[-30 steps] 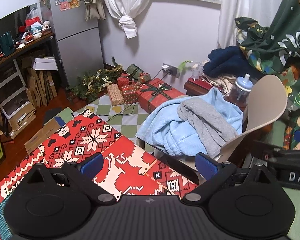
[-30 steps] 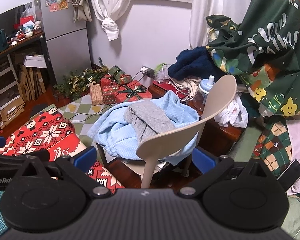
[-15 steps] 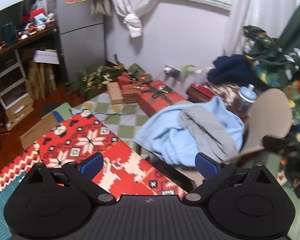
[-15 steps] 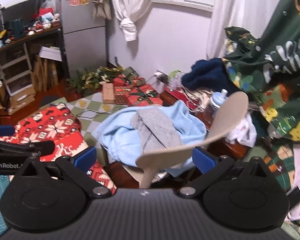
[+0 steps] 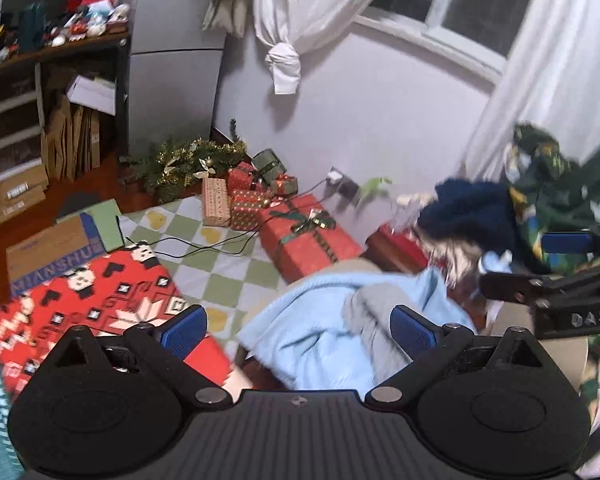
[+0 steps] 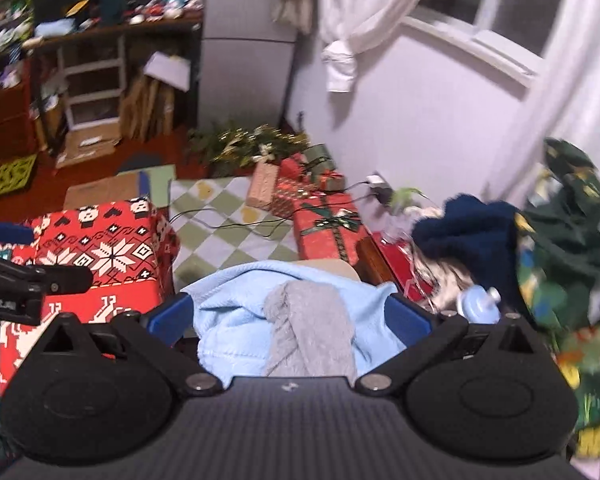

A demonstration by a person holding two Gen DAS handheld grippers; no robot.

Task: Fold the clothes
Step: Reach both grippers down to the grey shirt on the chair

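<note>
Grey garment [image 6: 308, 328] lengthwise toward camera on blue blanket [image 6: 228, 316] | left gripper [image 5: 298, 330] apart | right gripper [image 6: 288, 318] apart

In the right wrist view, a sweater [image 6: 236, 316] lies heaped directly ahead, between the spread fingers of the right tongs [image 6: 288, 316], with a smaller knit garment [image 6: 308, 328] draped on top of it. To the left of the heap stands a tabletop under a patterned cloth [image 6: 100, 256], and the left tongs [image 6: 28, 284] reach in over it from the left edge. Behind the heap, wrapped gift boxes [image 6: 328, 232] sit on a checked floor mat [image 6: 228, 224], with a garland [image 6: 244, 144] behind them against the wall. A refrigerator [image 6: 244, 76] stands farther back, shelves [image 6: 92, 80] to its left. Right of the heap, a bottle [image 6: 480, 304] sits below a piled blanket [image 6: 468, 232].
</note>
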